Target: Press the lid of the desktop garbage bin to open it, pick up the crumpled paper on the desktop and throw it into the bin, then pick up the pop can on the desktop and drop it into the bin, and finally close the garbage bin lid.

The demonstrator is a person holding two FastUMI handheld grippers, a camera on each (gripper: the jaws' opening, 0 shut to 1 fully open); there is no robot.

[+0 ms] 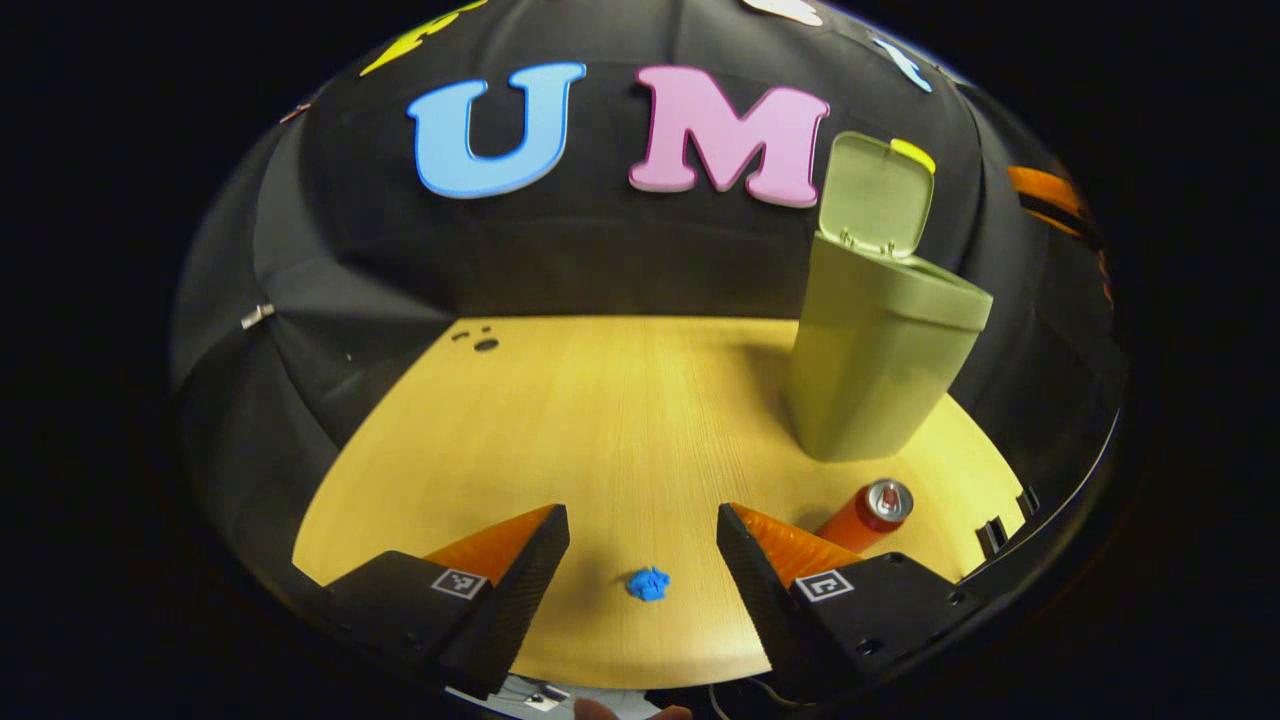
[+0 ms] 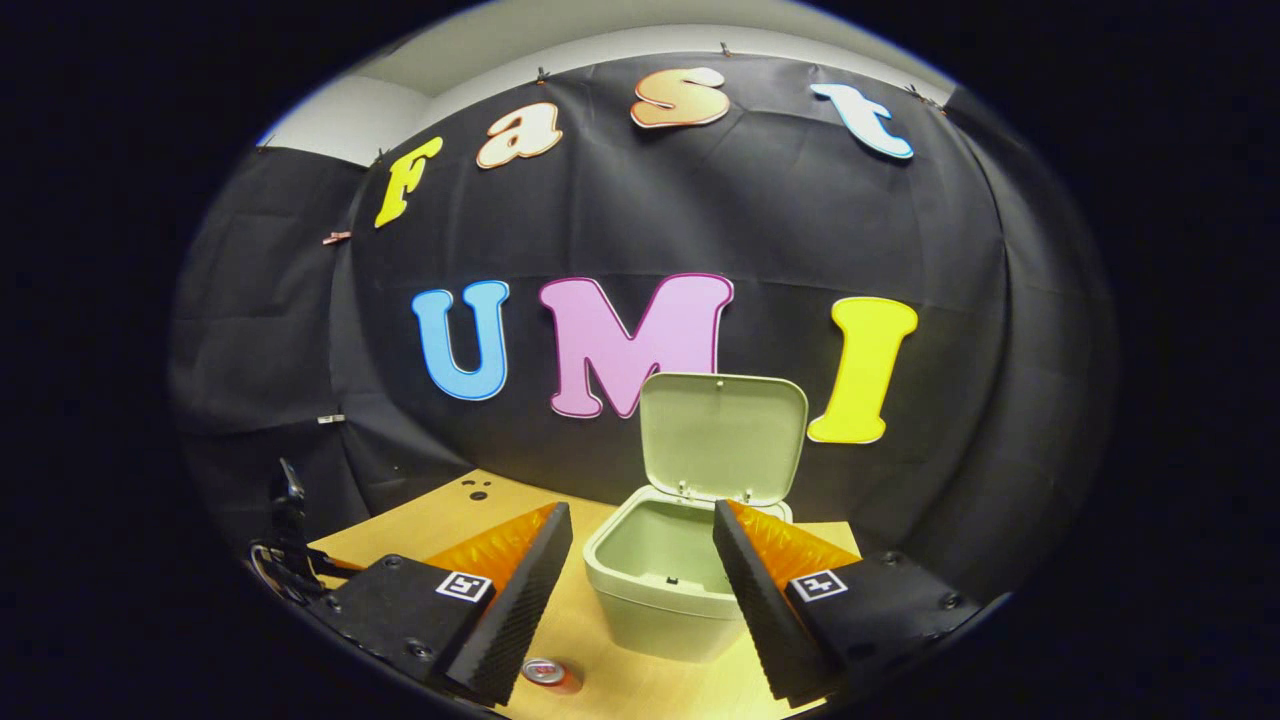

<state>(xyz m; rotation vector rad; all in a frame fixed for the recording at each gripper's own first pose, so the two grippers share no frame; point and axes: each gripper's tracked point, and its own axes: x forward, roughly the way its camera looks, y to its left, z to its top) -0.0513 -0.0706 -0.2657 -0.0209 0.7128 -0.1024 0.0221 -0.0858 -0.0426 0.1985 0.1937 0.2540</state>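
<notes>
both tongs stand with fingers spread wide apart and nothing between them. left tongs (image 1: pixel 643 540) hang low over the wooden worktop (image 1: pixel 600 420), tipped down toward the crumpled paper (image 1: pixel 648 583), a small blue wad that lies on the wood in the gap between the two fingers, not touched by either. just past the right-hand finger in the left gripper view lies the pop can (image 1: pixel 866 516), orange with a silver top, on its side on the worktop, close in front of the garbage bin (image 1: pixel 880 370). the bin is pale green and stands upright toward the far right of the worktop, its lid (image 1: pixel 878 195) swung up and back. right tongs (image 2: pixel 642 550) hover higher, facing the bin's open mouth (image 2: pixel 668 552), which appears between their fingers; the raised lid (image 2: pixel 722 438) stands behind it. the can's top (image 2: pixel 545 672) peeks out below by the left-hand finger.
</notes>
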